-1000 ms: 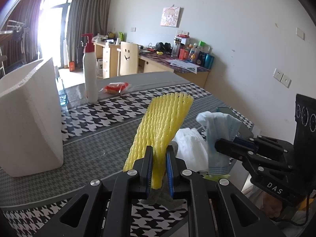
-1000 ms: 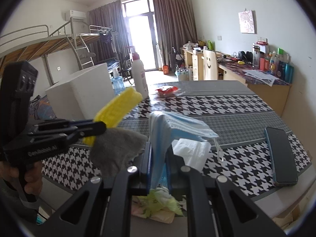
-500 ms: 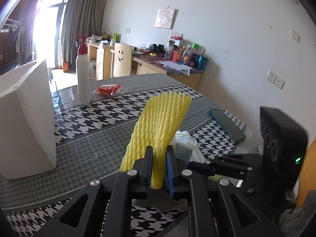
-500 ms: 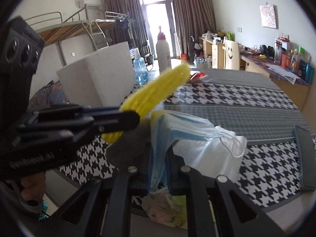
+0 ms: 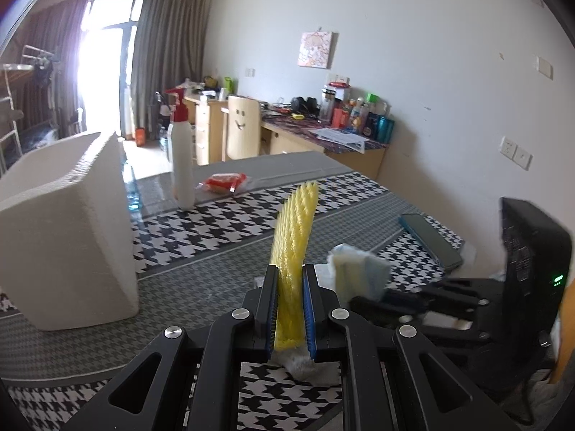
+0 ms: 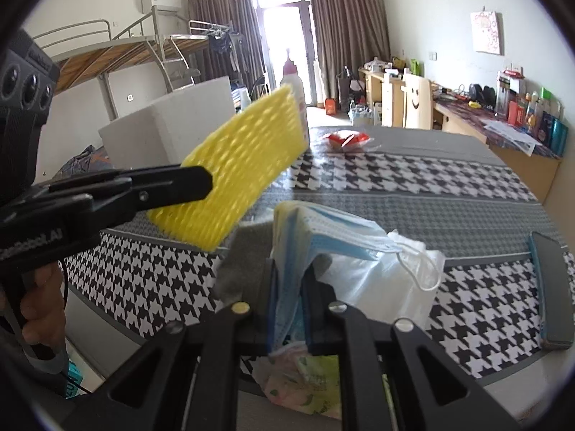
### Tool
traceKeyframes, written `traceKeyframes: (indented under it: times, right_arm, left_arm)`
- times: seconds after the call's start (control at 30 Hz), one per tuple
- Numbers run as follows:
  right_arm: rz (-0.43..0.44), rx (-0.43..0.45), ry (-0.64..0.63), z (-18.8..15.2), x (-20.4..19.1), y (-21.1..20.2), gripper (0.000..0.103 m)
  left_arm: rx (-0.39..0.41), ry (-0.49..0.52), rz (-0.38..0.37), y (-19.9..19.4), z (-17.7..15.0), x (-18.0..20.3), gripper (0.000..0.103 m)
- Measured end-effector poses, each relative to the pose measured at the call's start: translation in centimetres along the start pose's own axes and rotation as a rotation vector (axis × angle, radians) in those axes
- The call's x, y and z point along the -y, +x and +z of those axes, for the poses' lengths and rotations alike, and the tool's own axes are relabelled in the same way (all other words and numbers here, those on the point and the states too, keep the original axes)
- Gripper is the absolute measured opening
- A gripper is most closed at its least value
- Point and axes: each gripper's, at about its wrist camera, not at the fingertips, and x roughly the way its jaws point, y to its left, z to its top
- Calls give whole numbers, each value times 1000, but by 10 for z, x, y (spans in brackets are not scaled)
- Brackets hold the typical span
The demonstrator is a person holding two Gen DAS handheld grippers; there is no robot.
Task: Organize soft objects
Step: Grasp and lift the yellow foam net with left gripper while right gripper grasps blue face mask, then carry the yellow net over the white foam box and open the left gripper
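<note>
Held items, near edge of the houndstooth table (image 5: 222, 222): left gripper (image 5: 290, 309) clenched on a yellow foam net sleeve (image 5: 293, 237), long axis rising up and away toward the white foam box (image 5: 64, 230). Right gripper (image 6: 290, 301) clenched on a blue face mask (image 6: 323, 230), folded, draping forward. Risk: the limp mask may slip free, or its ear loop snag the clear bag (image 6: 381, 283) just beyond.

Each fisheye camera sits just behind its own gripper, looking forward and slightly down across the houndstooth desk (image 5: 222, 222) toward the far window. Both views share the white foam box (image 5: 64, 230), pump bottle (image 5: 181, 151) and right-hand wall; the right view also catches the left gripper (image 6: 201, 183) close at its left.
</note>
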Motion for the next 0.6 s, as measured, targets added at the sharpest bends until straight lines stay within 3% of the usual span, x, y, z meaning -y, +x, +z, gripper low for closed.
traceKeyframes:
  times: [0.6]
  right_arm:
    - [-55, 130, -52, 21, -10, -52, 16]
  left_arm:
    - [58, -33, 87, -36, -2, -8, 12]
